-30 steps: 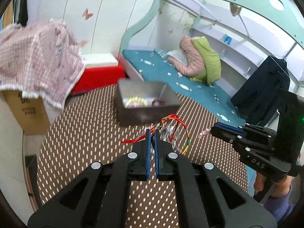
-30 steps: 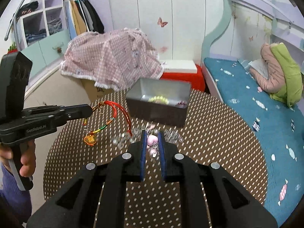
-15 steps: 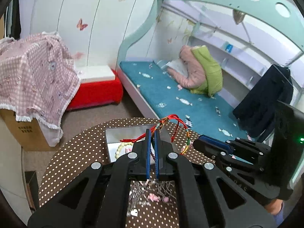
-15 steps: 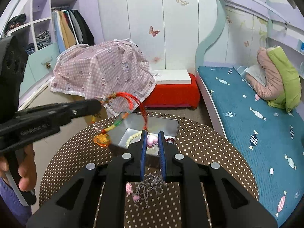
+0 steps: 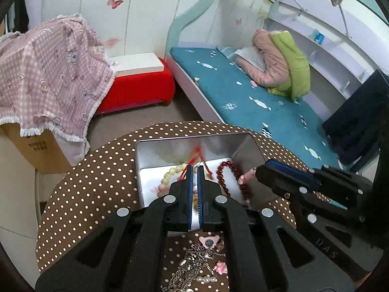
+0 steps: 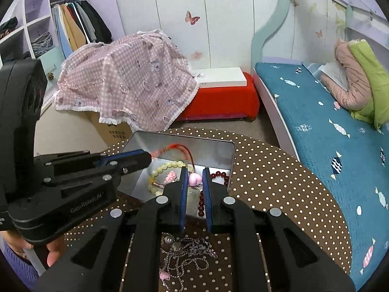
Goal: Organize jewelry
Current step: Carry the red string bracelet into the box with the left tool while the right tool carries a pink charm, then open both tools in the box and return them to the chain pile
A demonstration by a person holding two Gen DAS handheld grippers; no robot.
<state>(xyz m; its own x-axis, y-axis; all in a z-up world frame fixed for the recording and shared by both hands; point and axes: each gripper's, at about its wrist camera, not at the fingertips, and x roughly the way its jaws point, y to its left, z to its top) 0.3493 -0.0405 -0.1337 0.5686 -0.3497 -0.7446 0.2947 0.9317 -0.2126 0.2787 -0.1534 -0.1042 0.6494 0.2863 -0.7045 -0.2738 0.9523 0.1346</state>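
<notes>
2 grippers are over the open metal tin [image 6: 228,150] on the dotted round table [image 6: 279,194], each carrying a piece. Left gripper [image 5: 194,170] has its jaws pinched together on the red cord bracelet [image 5: 198,157], cord ends poking past the tips above the tin floor. Right gripper [image 6: 193,171] is clamped on a pink bead charm [image 6: 195,178], also above the tin. Inside already: pale bead bracelet [image 6: 167,166], dark red bead bracelet [image 5: 231,174]. Silver chain pile [image 6: 187,250] with pink charms sits on the table just in front of the tin, not yet sorted. Step in hand looks like dropping both pieces in. To do it well: get tips lower and well inside the walls before letting go, release 1 at a time so the cord doesn't snag the other gripper, and make sure dangling cord clears the rim. Risk: cord catches on a pad and lifts back out.
</notes>
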